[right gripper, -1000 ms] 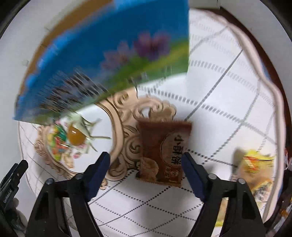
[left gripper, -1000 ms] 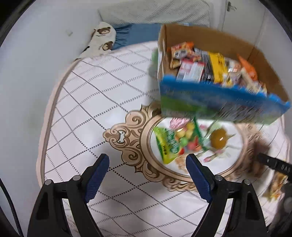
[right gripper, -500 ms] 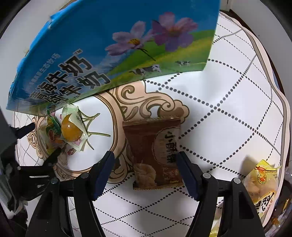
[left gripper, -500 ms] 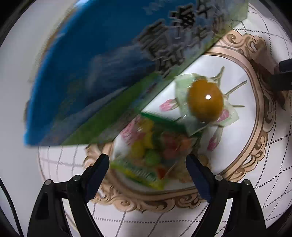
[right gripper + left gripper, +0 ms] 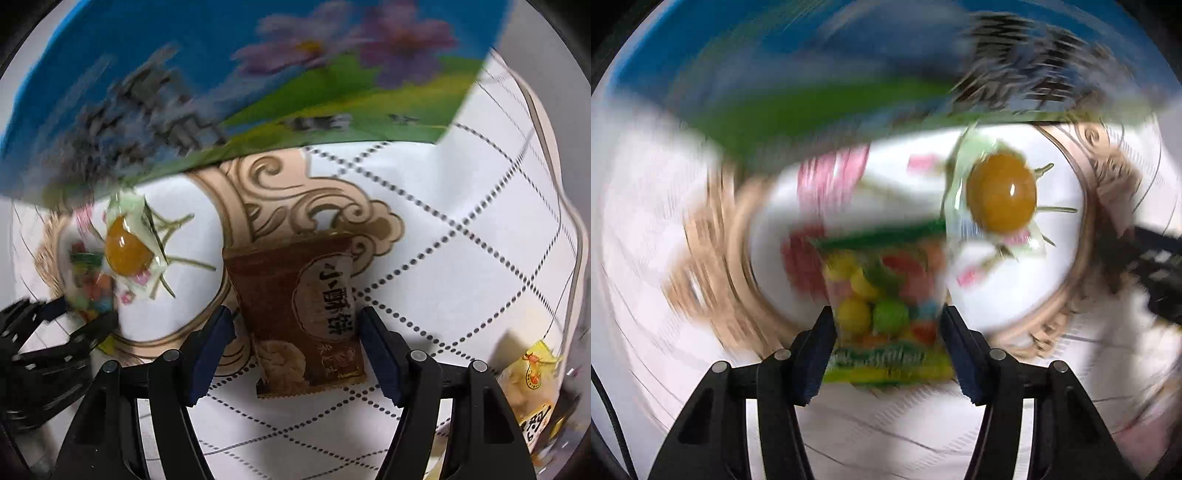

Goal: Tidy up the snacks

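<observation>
A white cloth (image 5: 461,229) with dotted diamond lines and a tan scroll medallion (image 5: 295,192) covered the surface, brightly lit from above.

the brown snack packet (image 5: 306,317) reads 小酥饼; the blue box (image 5: 155,74) print is too blurred.

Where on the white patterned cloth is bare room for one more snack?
Free: the dotted-diamond stretch of white cloth between the brown biscuit packet, the blue printed carton and the yellow packet. Crowded: the oval medallion, where the orange jelly cup and colourful candy bag lie.
</observation>
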